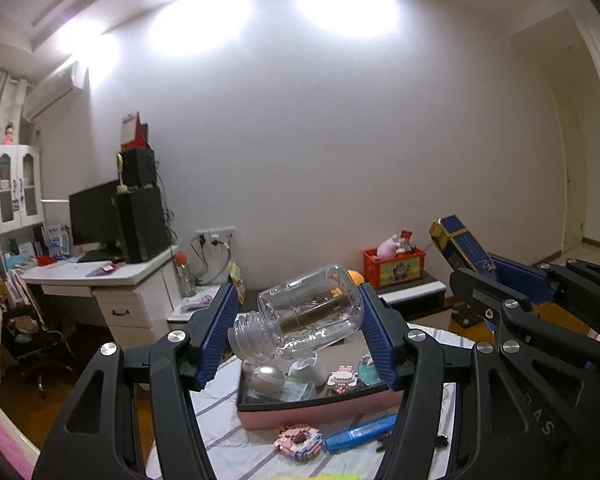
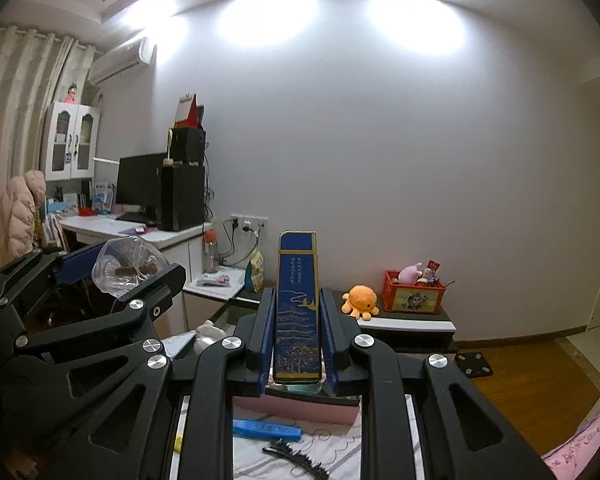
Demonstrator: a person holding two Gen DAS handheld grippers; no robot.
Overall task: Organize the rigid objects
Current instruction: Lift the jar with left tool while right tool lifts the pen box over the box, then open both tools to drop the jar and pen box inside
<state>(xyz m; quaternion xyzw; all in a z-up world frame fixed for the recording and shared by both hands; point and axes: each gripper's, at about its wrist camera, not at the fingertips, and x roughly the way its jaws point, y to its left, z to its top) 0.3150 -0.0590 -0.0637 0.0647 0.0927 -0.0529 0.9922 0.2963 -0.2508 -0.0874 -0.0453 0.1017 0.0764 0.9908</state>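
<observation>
My left gripper [image 1: 300, 312] is shut on a clear plastic bottle [image 1: 300, 316], held on its side with the threaded neck down-left, above a pink tray [image 1: 320, 410]. The bottle also shows in the right wrist view [image 2: 126, 268]. My right gripper [image 2: 298, 340] is shut on a long blue box with gold drawings [image 2: 298, 312], which stands upright between the pads; the box also shows in the left wrist view [image 1: 464, 250]. The tray holds a silver ball [image 1: 267, 378], a white piece and small toys.
On the striped cloth [image 1: 228, 440] in front of the tray lie a pink brick ring [image 1: 298, 442], a blue bar [image 1: 360, 432] and a black comb [image 2: 296, 458]. Behind stand a low cabinet with a red crate [image 2: 414, 292] and an orange plush [image 2: 360, 300], and a desk at left.
</observation>
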